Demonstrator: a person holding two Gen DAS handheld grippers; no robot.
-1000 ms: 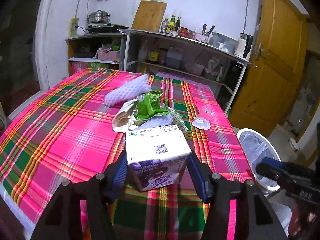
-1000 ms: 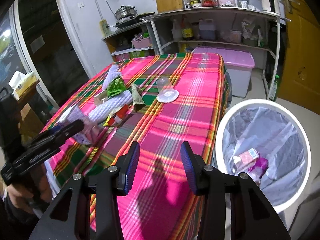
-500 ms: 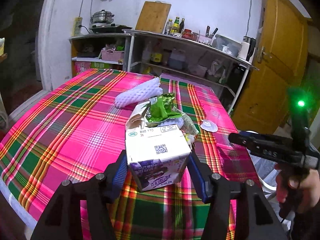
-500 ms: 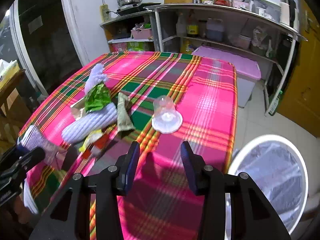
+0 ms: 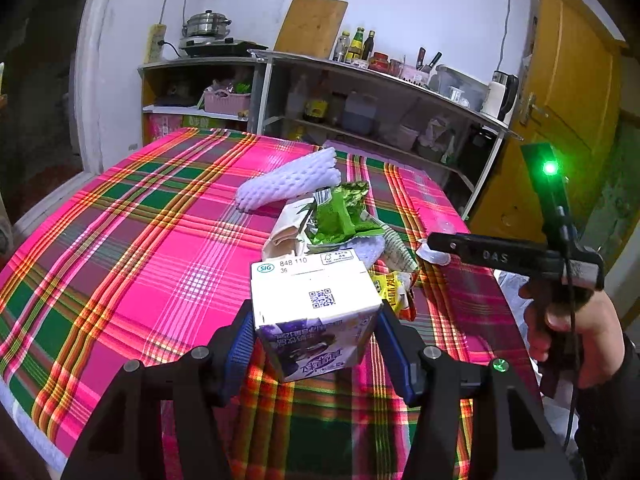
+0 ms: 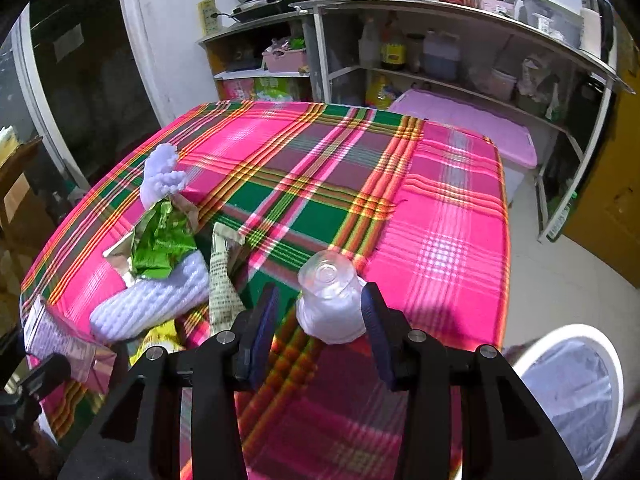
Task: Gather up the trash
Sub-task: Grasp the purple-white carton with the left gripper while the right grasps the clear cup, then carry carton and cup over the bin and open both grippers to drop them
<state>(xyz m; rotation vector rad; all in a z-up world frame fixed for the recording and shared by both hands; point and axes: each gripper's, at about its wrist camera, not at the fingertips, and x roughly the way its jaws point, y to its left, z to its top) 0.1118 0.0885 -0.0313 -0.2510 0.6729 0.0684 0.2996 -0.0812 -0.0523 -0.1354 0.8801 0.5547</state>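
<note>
My left gripper (image 5: 316, 340) is shut on a white and purple drink carton (image 5: 316, 304), held above the plaid tablecloth (image 5: 160, 248). Just beyond it lies a trash pile: a white foam sleeve (image 5: 288, 178), a green wrapper (image 5: 340, 212) and a yellow wrapper (image 5: 394, 284). My right gripper (image 6: 320, 312) straddles a clear plastic cup (image 6: 330, 300) standing upside down on the cloth. Its jaws are closing; a gap shows between the left pad and the cup. The left wrist view shows this gripper (image 5: 436, 242) held by a hand (image 5: 576, 320).
A white bin with a plastic liner (image 6: 576, 380) stands on the floor off the table's right edge. A pink storage box (image 6: 472, 128) and metal shelves (image 6: 440, 72) stand behind the table. A yellow door (image 5: 568, 128) is at the right.
My right gripper swung from beside the bin over the table to the cup, which now sits between its narrowing jaws. My left gripper keeps the carton, nearly in place.
</note>
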